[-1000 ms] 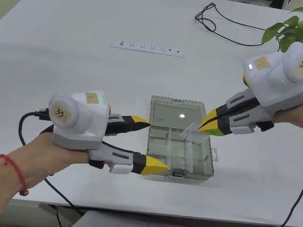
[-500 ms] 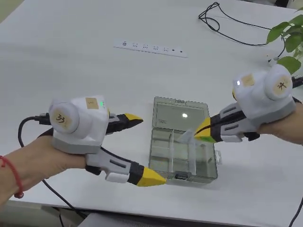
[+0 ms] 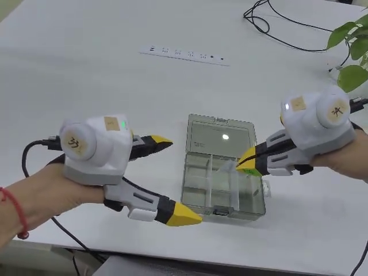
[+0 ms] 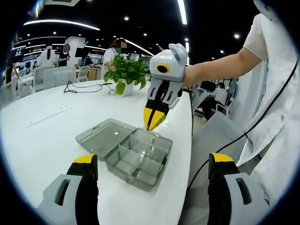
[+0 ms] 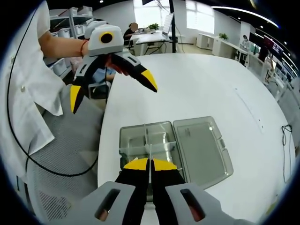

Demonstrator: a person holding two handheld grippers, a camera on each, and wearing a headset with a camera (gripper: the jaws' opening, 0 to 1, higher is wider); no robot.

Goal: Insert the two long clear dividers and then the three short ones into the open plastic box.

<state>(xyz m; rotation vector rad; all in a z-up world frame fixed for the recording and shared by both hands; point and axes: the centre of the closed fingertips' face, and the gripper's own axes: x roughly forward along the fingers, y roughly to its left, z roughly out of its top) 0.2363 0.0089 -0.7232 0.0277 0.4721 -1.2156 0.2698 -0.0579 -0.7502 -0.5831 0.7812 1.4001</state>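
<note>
- A white table carries the job, with a power strip, a black cable and a potted plant well apart from the work at its far side.
- The plastic box lies near the front edge, its lid folded flat away from the person so the base is open from above. Clear partitions already stand in the base, which suggests the task is well along.
- The left gripper hovers just beside the box's left side, jaws spread wide and holding nothing. It seems parked there to steady the box if it slides.
- The right gripper reaches over the base from the right with its jaws pinched together on a clear divider. The right gripper view shows the piece edge-on between the yellow tips.
- That divider looks like one of the short ones. It is held low over the right half of the base, apparently to line it up with a slot; whether it has entered one cannot be told.
</note>
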